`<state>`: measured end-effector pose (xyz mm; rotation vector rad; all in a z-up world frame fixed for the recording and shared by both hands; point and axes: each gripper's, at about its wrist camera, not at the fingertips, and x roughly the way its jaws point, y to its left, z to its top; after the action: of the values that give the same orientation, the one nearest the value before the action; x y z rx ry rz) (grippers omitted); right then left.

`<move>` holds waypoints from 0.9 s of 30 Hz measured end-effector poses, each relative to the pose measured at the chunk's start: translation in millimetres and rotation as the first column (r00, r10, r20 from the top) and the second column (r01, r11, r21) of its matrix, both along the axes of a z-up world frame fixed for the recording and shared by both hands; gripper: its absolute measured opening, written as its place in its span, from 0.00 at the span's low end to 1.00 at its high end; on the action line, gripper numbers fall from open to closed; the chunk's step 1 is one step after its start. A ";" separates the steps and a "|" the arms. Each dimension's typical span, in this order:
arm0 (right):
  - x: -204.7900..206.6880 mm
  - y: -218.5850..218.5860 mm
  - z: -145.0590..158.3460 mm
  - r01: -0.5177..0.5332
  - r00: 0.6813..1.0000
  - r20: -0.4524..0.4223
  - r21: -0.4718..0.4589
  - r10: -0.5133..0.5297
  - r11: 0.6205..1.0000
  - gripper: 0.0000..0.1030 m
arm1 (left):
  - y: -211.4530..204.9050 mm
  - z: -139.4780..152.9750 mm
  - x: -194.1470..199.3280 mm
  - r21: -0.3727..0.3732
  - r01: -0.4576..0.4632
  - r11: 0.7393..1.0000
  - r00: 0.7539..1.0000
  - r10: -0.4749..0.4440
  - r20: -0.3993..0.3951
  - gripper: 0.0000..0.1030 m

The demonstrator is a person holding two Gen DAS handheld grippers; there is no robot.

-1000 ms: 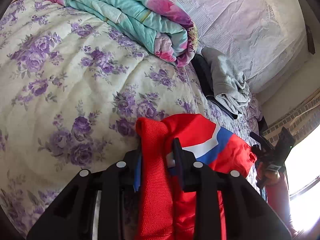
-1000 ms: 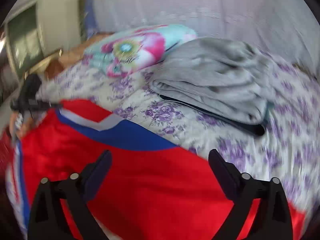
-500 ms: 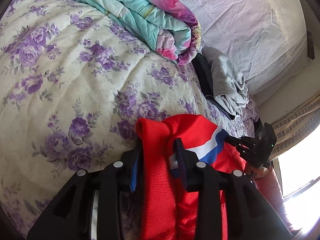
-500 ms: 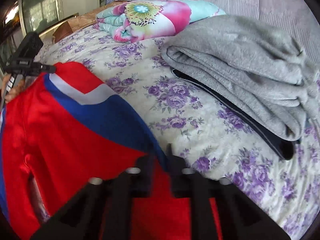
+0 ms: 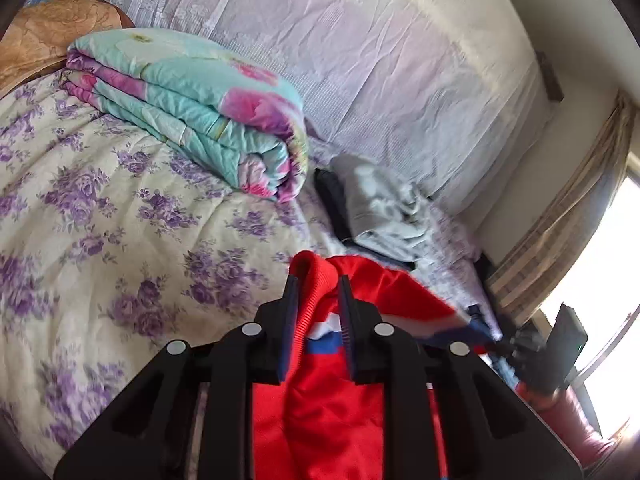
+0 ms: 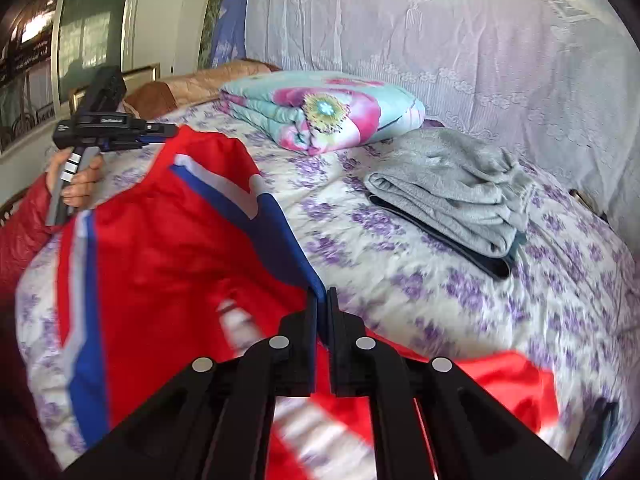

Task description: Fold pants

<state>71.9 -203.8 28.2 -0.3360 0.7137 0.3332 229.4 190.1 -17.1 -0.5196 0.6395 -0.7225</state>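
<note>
Stretching across the purple-flowered bedspread [image 6: 500,292], the red pants [image 6: 168,240] run lengthwise from the left gripper [image 5: 318,284], clamped on a bunched red edge, to the right gripper [image 6: 322,296], pinched tight on the blue-striped edge. The pants lie in front of the folded grey garment [image 6: 452,192] and the rolled floral quilt [image 6: 320,108]. Their near end is cut off and motion-blurred; waistband and cuffs are indistinguishable.
</note>
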 end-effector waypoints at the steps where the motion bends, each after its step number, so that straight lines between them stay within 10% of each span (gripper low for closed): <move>1: -15.6 4.2 0.3 0.000 1.000 0.011 0.001 0.000 1.000 0.04 | 2.9 1.9 -5.6 -0.025 0.003 1.000 1.000 -0.003 0.007 0.17; 6: -77.9 24.6 -6.8 -0.019 0.999 0.037 0.007 0.018 1.000 0.04 | 11.9 -15.7 -40.3 -0.151 0.071 0.986 0.994 -0.082 -0.067 0.21; 10: -105.3 34.5 -12.8 -0.032 0.999 0.033 0.040 0.031 0.999 0.04 | 1.1 -25.1 -73.5 -0.193 0.085 0.977 0.986 -0.110 -0.123 0.54; 16: -130.6 46.2 -20.1 -0.049 0.997 0.059 0.018 0.048 0.999 0.04 | -23.7 3.5 -77.4 -0.105 -0.003 0.994 0.973 -0.022 -0.231 0.82; 20: -120.2 30.7 -10.5 -0.016 0.996 0.091 0.037 0.012 0.999 0.05 | -41.6 9.4 -53.4 -0.090 -0.012 0.996 0.956 -0.015 -0.293 0.82; 21: -111.4 24.4 -4.6 -0.014 0.997 0.080 0.053 0.010 0.998 0.08 | -45.7 7.6 -48.8 -0.073 -0.024 0.997 0.955 0.002 -0.297 0.82; 24: -93.6 23.2 6.6 -0.046 0.995 0.087 0.033 0.043 0.998 0.70 | -47.0 -6.6 -44.1 -0.081 -0.057 0.995 0.942 0.027 -0.334 0.82; 27: -84.1 39.2 8.2 -0.099 0.991 0.088 0.009 0.097 0.995 0.70 | -42.2 -22.6 -43.3 -0.123 -0.060 0.991 0.924 0.009 -0.383 0.82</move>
<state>-12.2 -164.5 36.4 -0.3714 0.6096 0.4138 186.1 147.9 -39.7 -0.8047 0.9480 -0.6368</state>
